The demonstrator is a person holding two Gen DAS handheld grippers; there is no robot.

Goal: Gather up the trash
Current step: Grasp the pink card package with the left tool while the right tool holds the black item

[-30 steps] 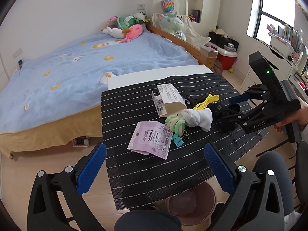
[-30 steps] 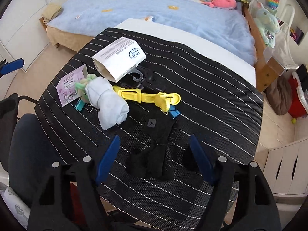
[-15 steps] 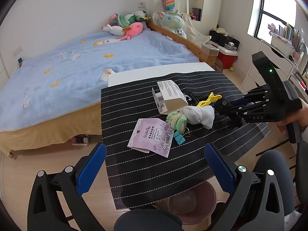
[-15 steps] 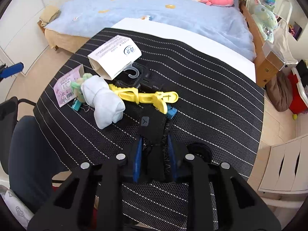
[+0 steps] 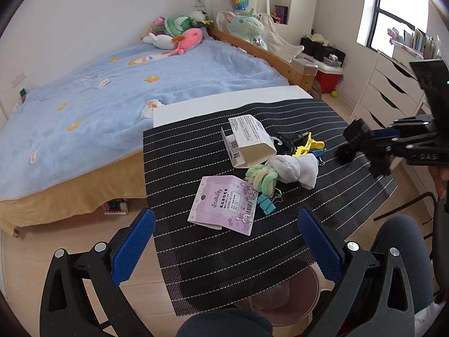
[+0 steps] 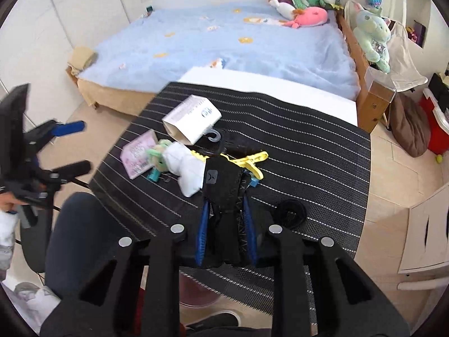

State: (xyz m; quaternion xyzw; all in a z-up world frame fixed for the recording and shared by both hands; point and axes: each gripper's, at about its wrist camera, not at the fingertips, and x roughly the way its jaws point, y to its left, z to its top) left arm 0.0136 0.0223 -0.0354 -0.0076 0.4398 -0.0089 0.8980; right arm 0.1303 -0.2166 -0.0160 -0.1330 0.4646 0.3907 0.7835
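Note:
My right gripper point(image 6: 226, 210) is shut on a black sock point(image 6: 224, 179) and holds it above the striped black mat point(image 6: 308, 151); it also shows in the left wrist view point(image 5: 362, 146) at the right. My left gripper point(image 5: 224, 241) is open and empty, near the mat's front edge, short of a pink card packet point(image 5: 224, 205). Around the mat's middle lie a white paper box point(image 5: 249, 143), a white sock point(image 5: 294, 168), a green hair tie point(image 5: 261, 177), a yellow clip point(image 5: 306, 146) and a teal binder clip point(image 5: 265, 203).
A pink bin point(image 5: 283, 303) stands on the floor under the table's front edge. A black hair band point(image 6: 291, 213) lies on the mat at the right. A bed point(image 5: 84, 106) with a blue cover is behind. White drawers point(image 5: 393, 95) stand at the right.
My right gripper closed on the black sock and lifted it off the mat, drawing back to the right. The left gripper stayed open and barely moved.

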